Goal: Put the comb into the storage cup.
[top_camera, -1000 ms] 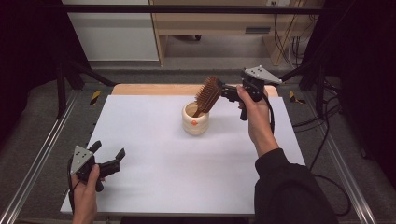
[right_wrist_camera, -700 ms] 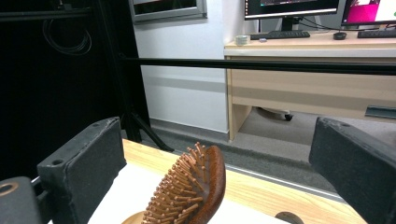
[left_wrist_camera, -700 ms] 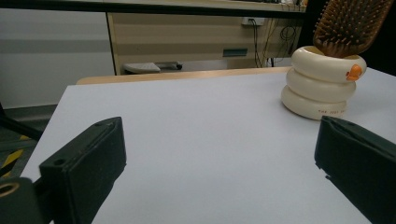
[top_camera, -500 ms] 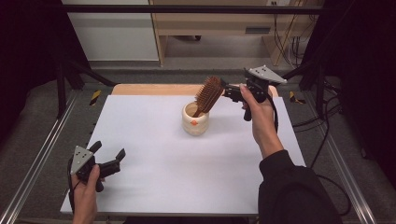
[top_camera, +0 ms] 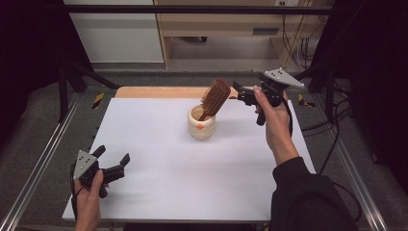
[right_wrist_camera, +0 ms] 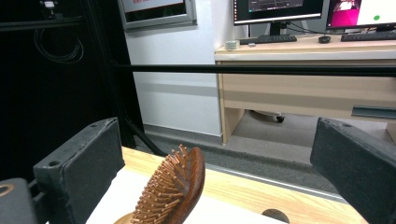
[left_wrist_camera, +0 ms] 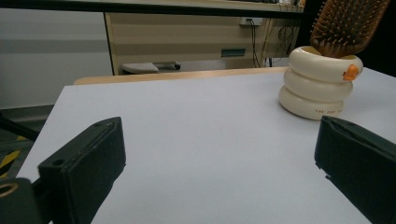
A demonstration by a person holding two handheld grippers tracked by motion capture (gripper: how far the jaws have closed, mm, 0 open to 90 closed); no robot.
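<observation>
Our brown wooden paddle hairbrush [top_camera: 214, 96] already stands handle-down in the cream ringed ceramic cup [top_camera: 201, 123] mid-bench; right tongs [top_camera: 239, 94] gape beside it, left tongs [top_camera: 112, 162] gape far off, so little remains.

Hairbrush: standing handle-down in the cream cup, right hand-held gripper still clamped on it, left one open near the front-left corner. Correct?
Not quite. The right hand-held gripper is not clamped on the hairbrush: the right gripper view shows its jaws wide open with the brush free between them. The rest holds: the brush stands handle-down in the cream cup, and the left hand-held gripper is open near the front-left corner.
</observation>
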